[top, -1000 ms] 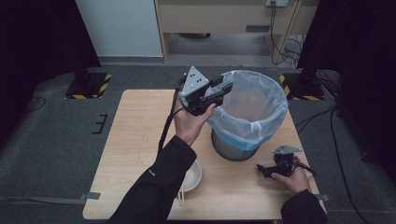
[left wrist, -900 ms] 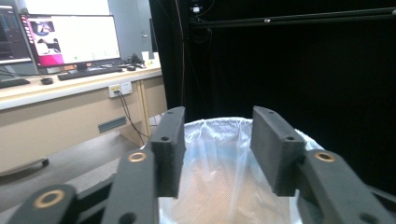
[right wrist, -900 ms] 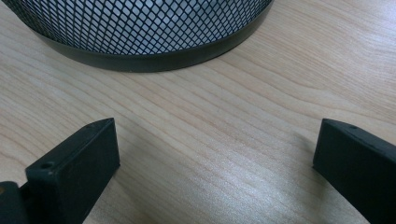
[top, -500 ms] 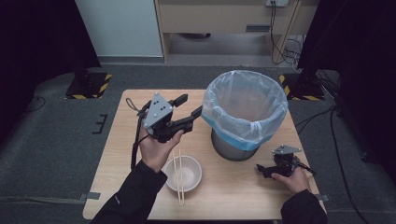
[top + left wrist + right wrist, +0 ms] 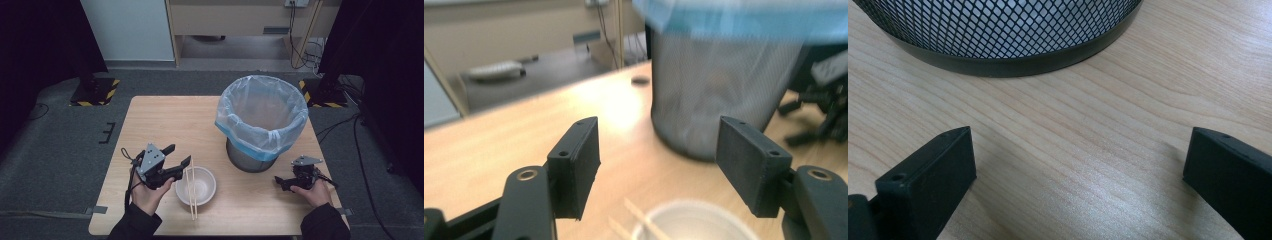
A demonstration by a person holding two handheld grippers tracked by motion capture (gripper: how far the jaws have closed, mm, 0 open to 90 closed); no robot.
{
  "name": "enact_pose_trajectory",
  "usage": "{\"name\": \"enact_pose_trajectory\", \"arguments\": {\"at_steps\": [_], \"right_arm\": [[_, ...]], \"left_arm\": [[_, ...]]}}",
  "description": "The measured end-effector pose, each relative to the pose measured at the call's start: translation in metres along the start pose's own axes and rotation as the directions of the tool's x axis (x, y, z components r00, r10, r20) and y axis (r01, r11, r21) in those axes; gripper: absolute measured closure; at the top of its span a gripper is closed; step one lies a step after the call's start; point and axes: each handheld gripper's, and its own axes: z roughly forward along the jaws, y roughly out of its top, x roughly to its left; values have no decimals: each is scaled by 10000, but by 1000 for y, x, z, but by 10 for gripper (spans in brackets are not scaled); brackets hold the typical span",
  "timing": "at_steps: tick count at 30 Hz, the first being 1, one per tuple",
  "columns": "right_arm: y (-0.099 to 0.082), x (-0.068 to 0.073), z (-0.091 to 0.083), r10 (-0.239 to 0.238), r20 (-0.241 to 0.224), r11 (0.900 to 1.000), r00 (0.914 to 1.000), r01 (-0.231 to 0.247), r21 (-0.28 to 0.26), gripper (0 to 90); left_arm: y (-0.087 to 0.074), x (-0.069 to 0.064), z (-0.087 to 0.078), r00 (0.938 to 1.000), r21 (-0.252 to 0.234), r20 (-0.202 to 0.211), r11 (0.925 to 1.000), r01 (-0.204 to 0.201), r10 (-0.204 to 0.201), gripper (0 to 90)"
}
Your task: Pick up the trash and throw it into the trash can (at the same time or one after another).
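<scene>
Lab, black curtains (image 5: 40, 60), hazard-taped stand feet (image 5: 95, 92)

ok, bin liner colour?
Translucent white with a light blue band at the folded edge, over the black mesh bin. Liner shows best in the high view.

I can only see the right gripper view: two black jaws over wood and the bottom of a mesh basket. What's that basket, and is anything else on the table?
Observer: It's a mesh bin lined with a pale plastic bag.
Operator: Anything beside it?
Observer: A white bowl with chopsticks lying across it.
Operator: Where's the other gripper?
Observer: The left gripper sits beside the bowl; its jaws have just been opening, with nothing between them.
</scene>
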Motion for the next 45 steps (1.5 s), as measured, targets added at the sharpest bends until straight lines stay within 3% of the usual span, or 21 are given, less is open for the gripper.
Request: {"name": "enact_pose_trajectory", "arguments": {"at_steps": [3,5,9,12,16,17,18,23,26,29,36,45], "right_arm": [[0,0,0,-18,-11,10000,10000,18,-12,7],[0,1,0,27,-38,10000,10000,-27,20,7],[0,2,0,-38,-53,10000,10000,38,-4,7],[0,2,0,-94,-101,10000,9999,94,-10,6],[0,3,0,-69,-148,10000,9999,69,12,6],[0,3,0,-101,-135,9999,9999,101,5,6],[0,3,0,-101,-135,9999,9999,101,5,6],[0,3,0,-101,-127,9999,9999,102,5,7],[0,3,0,-102,-136,9999,9999,102,2,7],[0,3,0,-103,-146,9999,9998,103,-2,8],[0,3,0,-105,-144,9999,9998,105,-2,8],[0,3,0,-102,-145,9999,9998,102,-2,8]], "left_arm": [[-10,0,3,9999,276,19,9995,134,-135,331],[-19,1,9,10000,727,-24,9973,74,-72,329],[-28,1,14,9999,1016,-16,9947,173,-172,329],[-40,2,18,9998,1569,-79,9874,204,-194,330],[-48,1,21,9997,1869,-106,9821,253,-237,343],[-53,1,24,9997,2154,-89,9762,247,-233,353],[-53,1,24,9997,2154,-89,9762,247,-233,359],[-59,-6,34,9999,2729,87,9620,73,-100,392],[-59,-7,36,9999,2804,105,9598,79,-113,395],[-61,-7,39,9999,3095,146,9509,-17,-29,420],[-64,-6,43,9998,3393,203,9406,-54,-16,446],[-65,-5,46,9995,3610,300,9325,-106,-3,505]]}}
